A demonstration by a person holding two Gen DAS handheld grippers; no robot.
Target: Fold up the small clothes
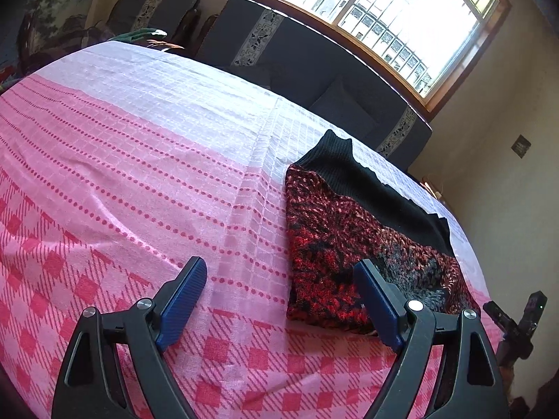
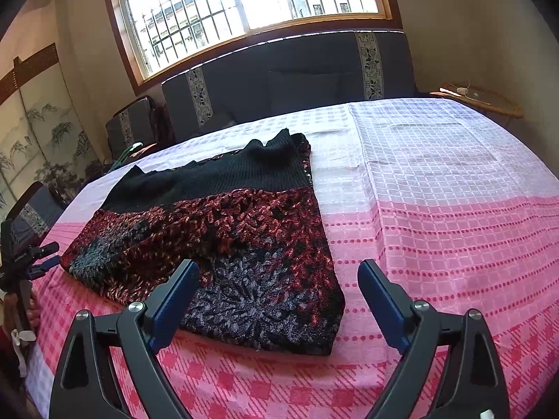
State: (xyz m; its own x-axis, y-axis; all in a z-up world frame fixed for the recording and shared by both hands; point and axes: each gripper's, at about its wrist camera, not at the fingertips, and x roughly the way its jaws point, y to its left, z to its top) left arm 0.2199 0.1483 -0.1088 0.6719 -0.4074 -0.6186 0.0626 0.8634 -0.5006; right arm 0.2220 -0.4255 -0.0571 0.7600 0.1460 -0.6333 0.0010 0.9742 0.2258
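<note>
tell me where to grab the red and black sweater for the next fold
Probably the near right corner of the sweater, where the patterned hem lies flat near the tablecloth edge. The open right gripper is already close above it; coming in low from the near side should slide a finger under. The open left gripper could take the near left corner likewise.

Home living room: dark cushioned sofa (image 2: 286, 80) under barred window (image 2: 244, 3); painted folding screen (image 2: 38, 132) left of sofa; pink tablecloth (image 2: 436, 192) before it.

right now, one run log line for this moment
stage: fold done or paused | sweater: folded, flat on pink cloth | left claw: open, empty | right claw: open, empty, above sweater edge
</note>
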